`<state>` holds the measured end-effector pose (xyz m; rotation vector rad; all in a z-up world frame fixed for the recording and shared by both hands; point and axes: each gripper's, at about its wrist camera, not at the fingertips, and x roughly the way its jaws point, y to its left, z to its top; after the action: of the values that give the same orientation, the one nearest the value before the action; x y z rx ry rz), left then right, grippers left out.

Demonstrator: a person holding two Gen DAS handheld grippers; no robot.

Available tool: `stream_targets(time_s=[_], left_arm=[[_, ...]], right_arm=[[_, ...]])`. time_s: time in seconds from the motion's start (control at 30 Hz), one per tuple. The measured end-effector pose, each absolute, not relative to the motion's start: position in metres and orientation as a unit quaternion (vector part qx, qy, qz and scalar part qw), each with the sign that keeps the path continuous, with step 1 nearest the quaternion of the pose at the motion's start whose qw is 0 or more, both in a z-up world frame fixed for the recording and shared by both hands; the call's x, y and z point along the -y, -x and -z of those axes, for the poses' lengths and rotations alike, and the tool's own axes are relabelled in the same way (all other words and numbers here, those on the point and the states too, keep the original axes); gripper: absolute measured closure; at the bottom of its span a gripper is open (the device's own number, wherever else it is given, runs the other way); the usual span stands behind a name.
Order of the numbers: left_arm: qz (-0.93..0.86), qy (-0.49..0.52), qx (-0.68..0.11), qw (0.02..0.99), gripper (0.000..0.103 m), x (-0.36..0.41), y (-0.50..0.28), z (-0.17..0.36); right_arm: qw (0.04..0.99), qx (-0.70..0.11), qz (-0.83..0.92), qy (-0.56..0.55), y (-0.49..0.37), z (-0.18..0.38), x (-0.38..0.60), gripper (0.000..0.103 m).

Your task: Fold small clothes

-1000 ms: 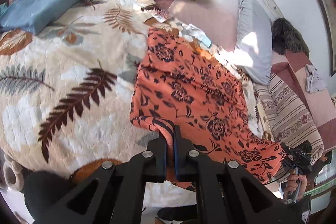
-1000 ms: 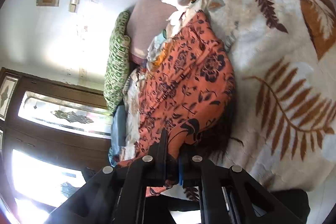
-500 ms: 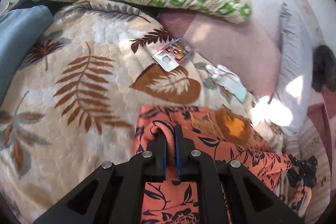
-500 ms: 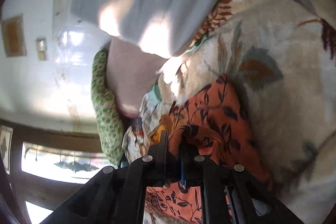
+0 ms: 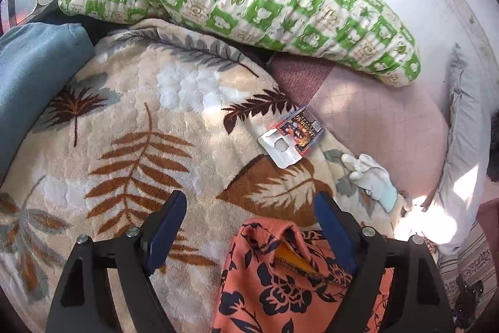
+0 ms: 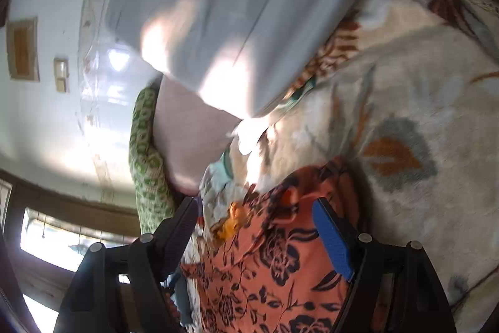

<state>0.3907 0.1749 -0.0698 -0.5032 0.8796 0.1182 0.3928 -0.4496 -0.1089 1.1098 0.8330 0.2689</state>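
Left wrist: left tongs (image 5: 249, 227) just spread, orange floral garment (image 5: 280, 286) released onto leaf-print blanket (image 5: 149, 114) on bed | Right wrist: right tongs (image 6: 255, 227) just spread, garment (image 6: 274, 264) between, unpinched | Step: fold laid; next, a fresh edge judged needed.

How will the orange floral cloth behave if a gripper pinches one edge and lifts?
Likely floppy: the orange cloth lies bunched and folded over itself on the blanket. Probably light, since it is thin with soft creases. It may drag rather than slide, as the blanket looks plush.
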Motion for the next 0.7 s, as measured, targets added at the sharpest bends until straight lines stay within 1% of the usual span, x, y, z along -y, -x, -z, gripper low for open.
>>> stream_targets(time_s=[0.13, 0.3, 0.37, 0.4, 0.43, 0.5, 0.53, 0.57, 0.6, 0.7], left_arm=[[-0.001, 0.195, -0.422, 0.886, 0.019, -0.149, -0.35, 0.061], [0.069, 0.124, -0.461, 0.876, 0.019, -0.103, -0.309, 0.092], [0.07, 0.095, -0.47, 0.875, 0.019, -0.088, -0.302, 0.106], [0.064, 0.085, -0.475, 0.873, 0.019, -0.083, -0.301, 0.113], [0.063, 0.081, -0.483, 0.87, 0.019, -0.08, -0.301, 0.12], [0.053, 0.084, -0.493, 0.864, 0.019, -0.081, -0.3, 0.128], [0.055, 0.09, -0.49, 0.866, 0.019, -0.083, -0.299, 0.128], [0.057, 0.094, -0.485, 0.867, 0.019, -0.085, -0.298, 0.127], [0.057, 0.094, -0.482, 0.869, 0.019, -0.086, -0.297, 0.125], [0.05, 0.091, -0.472, 0.875, 0.019, -0.091, -0.295, 0.119]], right_arm=[[0.728, -0.462, -0.171, -0.477, -0.401, 0.119, 0.396, 0.025], [0.703, -0.552, -0.22, -0.39, -0.445, 0.147, 0.314, 0.025], [0.705, -0.572, -0.22, -0.358, -0.47, 0.153, 0.293, 0.024], [0.71, -0.567, -0.213, -0.36, -0.485, 0.153, 0.291, 0.024], [0.725, -0.541, -0.209, -0.371, -0.5, 0.146, 0.295, 0.024], [0.76, -0.443, -0.189, -0.436, -0.515, 0.124, 0.32, 0.024], [0.756, -0.415, -0.182, -0.473, -0.514, 0.122, 0.329, 0.022], [0.744, -0.415, -0.18, -0.491, -0.513, 0.123, 0.329, 0.022], [0.745, -0.428, -0.187, -0.476, -0.51, 0.122, 0.323, 0.022], [0.765, -0.462, -0.214, -0.395, -0.486, 0.118, 0.295, 0.022]])
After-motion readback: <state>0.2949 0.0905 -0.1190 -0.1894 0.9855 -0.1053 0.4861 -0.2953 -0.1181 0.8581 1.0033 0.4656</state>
